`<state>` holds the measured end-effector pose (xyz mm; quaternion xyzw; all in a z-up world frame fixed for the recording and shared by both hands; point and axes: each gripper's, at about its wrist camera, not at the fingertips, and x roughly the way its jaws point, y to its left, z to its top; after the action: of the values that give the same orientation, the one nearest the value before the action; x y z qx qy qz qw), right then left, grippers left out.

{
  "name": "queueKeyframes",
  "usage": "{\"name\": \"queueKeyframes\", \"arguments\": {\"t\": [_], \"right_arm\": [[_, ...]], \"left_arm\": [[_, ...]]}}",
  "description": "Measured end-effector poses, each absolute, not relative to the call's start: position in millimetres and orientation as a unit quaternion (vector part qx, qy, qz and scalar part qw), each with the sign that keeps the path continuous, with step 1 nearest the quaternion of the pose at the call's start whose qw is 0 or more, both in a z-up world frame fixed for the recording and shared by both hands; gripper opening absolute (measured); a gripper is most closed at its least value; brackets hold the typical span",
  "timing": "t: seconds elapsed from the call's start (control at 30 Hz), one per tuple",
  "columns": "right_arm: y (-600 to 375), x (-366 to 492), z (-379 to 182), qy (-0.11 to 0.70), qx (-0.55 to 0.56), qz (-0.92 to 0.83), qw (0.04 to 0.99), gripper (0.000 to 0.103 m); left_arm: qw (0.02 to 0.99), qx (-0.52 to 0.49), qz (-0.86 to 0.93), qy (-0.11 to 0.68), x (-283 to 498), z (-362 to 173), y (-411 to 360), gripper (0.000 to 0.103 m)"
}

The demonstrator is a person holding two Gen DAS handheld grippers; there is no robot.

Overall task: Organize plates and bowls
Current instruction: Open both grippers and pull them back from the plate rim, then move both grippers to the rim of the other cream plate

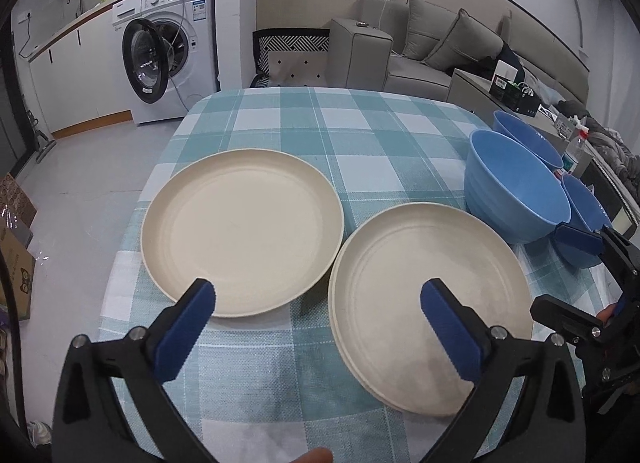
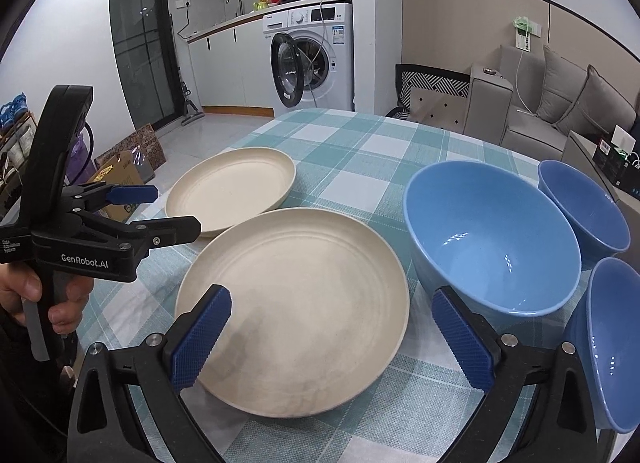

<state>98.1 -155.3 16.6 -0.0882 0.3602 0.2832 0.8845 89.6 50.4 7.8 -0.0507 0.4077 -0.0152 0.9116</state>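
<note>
On the checked tablecloth (image 1: 320,123) lies a single cream plate (image 1: 242,231) (image 2: 232,187), and to its right a short stack of cream plates (image 1: 430,303) (image 2: 296,303). Further right stands a large blue bowl (image 1: 516,191) (image 2: 492,243) that looks nested in others. A second blue bowl (image 1: 528,143) (image 2: 584,207) sits behind it and a third (image 1: 586,215) (image 2: 608,347) beside it. My left gripper (image 1: 320,327) (image 2: 168,211) hovers open above the near edges of both plate spots, empty. My right gripper (image 2: 332,339) (image 1: 560,279) is open over the plate stack's near right edge, holding nothing.
A washing machine (image 1: 160,51) with its door open stands beyond the table's left side. A grey sofa (image 1: 440,47) and a cluttered side table with a bottle (image 1: 576,147) are at the right. Cardboard boxes (image 1: 16,263) sit on the floor at the left.
</note>
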Motion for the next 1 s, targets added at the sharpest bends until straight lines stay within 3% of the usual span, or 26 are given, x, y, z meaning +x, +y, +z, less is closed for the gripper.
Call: {"name": "queueKeyframes", "arguments": {"t": [1.0], "right_arm": [[-105,135,71,0.341,-0.076,0.297,0.889,0.102]], "left_arm": [[0.930,-0.097,0.047,0.353,104,43,116,0.103]]}}
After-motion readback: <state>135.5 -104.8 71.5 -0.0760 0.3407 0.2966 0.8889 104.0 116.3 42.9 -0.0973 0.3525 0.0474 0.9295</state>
